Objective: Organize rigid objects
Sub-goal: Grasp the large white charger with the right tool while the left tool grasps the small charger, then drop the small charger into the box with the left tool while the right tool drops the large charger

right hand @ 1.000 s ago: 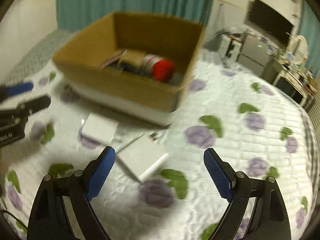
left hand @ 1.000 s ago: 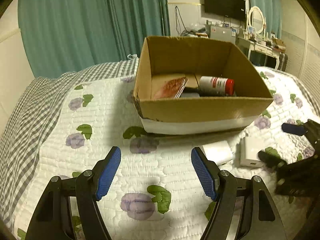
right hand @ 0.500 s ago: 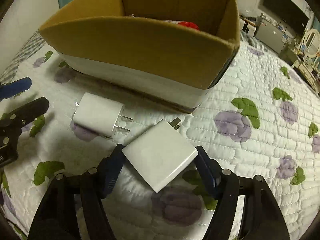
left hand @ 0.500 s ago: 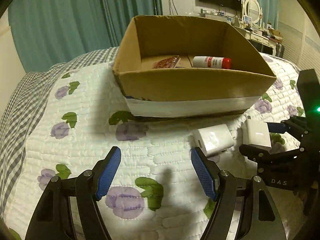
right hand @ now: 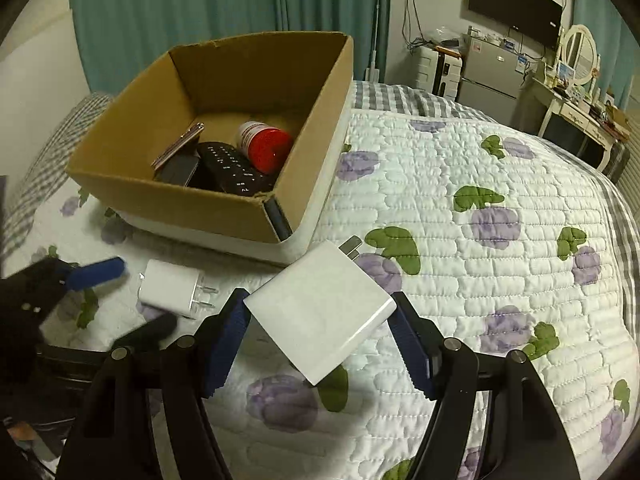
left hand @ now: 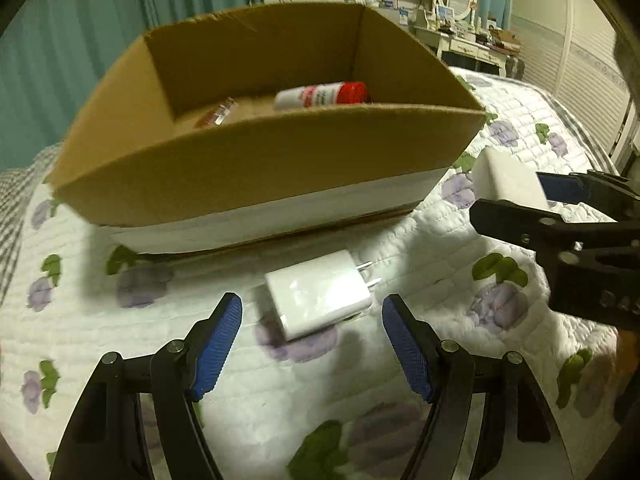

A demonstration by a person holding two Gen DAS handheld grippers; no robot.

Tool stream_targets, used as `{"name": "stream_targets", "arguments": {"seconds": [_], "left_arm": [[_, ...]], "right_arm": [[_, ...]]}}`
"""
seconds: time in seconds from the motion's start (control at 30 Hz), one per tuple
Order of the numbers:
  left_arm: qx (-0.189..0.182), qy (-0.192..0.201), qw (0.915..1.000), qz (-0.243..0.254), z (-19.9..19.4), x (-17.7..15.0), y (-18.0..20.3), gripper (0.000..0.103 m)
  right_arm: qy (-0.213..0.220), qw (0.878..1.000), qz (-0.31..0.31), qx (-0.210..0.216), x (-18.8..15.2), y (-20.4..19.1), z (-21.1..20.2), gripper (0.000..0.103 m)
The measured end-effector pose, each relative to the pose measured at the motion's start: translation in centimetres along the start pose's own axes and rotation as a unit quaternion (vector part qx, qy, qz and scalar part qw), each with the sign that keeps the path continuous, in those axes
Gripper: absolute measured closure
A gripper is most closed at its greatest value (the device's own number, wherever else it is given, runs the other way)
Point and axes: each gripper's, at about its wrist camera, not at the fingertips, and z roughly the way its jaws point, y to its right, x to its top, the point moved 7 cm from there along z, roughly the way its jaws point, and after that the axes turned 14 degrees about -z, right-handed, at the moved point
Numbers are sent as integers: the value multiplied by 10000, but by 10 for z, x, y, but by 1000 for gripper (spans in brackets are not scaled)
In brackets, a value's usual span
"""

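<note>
My right gripper (right hand: 320,336) is shut on a large flat white charger (right hand: 320,312) and holds it above the quilt, right of the box; it also shows in the left wrist view (left hand: 508,182). My left gripper (left hand: 312,344) is open, its jaws on either side of a small white plug charger (left hand: 320,294) lying on the quilt; this charger also shows in the right wrist view (right hand: 172,288). The cardboard box (left hand: 256,160) stands just behind, holding a red-capped bottle (left hand: 324,94), a remote (right hand: 232,170) and a phone (right hand: 178,148).
The bed has a flowered white quilt (right hand: 460,216) with a checked border. Teal curtains (right hand: 200,8) hang behind the box. A fridge, a TV and a dresser (right hand: 568,112) stand at the far right of the room.
My right gripper has closed on the large charger and lifted it off the quilt. My left gripper has moved right and forward, so its open jaws now flank the small charger.
</note>
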Motion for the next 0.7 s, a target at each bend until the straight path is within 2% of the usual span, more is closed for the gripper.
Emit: {"name": "stream_targets", "arguments": {"seconds": [0.13,0.3,0.43,0.57,0.6,0.7], "left_arm": [[207,-219,9995,53,19,2,-1,28],[225,-470,9986,122,37,6,-1,28],[148,-442,9988,180,38,9,0,28],[-55,-172,9996,227,23,10,3,32],[-61,-86,9997,242,18,11,4,37],[-48,-17,9996,273,6,9,3,39]], "right_arm": [[12,10000,30,39,-1,0,-2,33],[-28,9999,114,48,-2,4,0,33],[-73,9999,112,52,-2,3,2,33],[-26,9999,104,45,-2,2,0,33],[-13,9999,109,35,-2,3,-1,33],[25,9999,129,-12,-2,3,-6,33]]}}
